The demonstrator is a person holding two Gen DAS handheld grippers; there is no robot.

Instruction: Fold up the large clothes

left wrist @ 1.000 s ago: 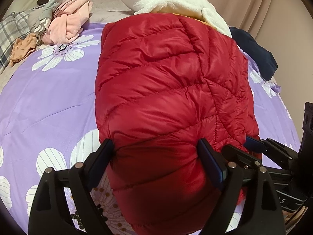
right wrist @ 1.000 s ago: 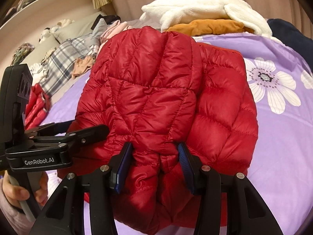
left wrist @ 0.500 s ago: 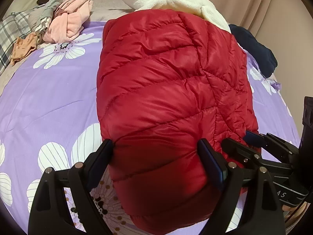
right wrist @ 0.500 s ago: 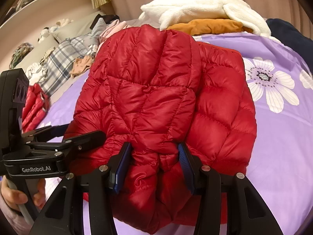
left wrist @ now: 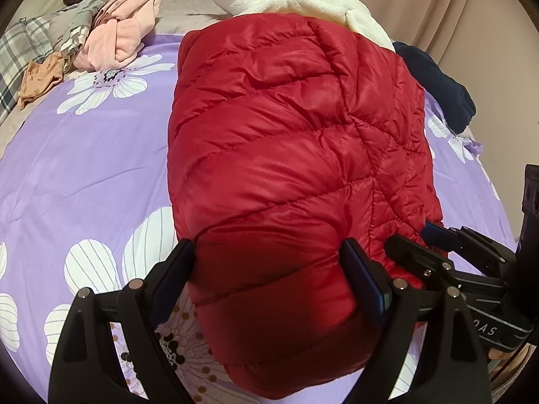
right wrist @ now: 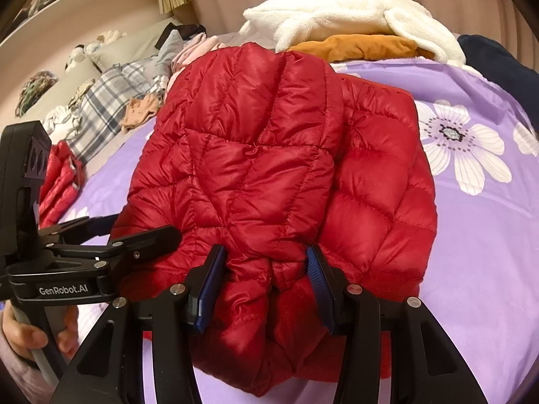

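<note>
Red quilted jacket (left wrist: 286, 168) lies folded on my purple floral bedspread (left wrist: 84, 168); both my grippers angle downward, left gripper (left wrist: 269, 279) and right gripper (right wrist: 266, 279) each clamping its puffy near edge.

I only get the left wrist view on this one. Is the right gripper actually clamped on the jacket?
Observer: Yes. The right gripper pinches a bunched fold of the jacket between its pads.
Operator: Anything under the white fleece?
Observer: An orange garment lies folded under the fleece.
Operator: Any other red clothing on the bed?
Observer: One more red quilted piece, which looks separate, lies near the plaid cloth.
</note>
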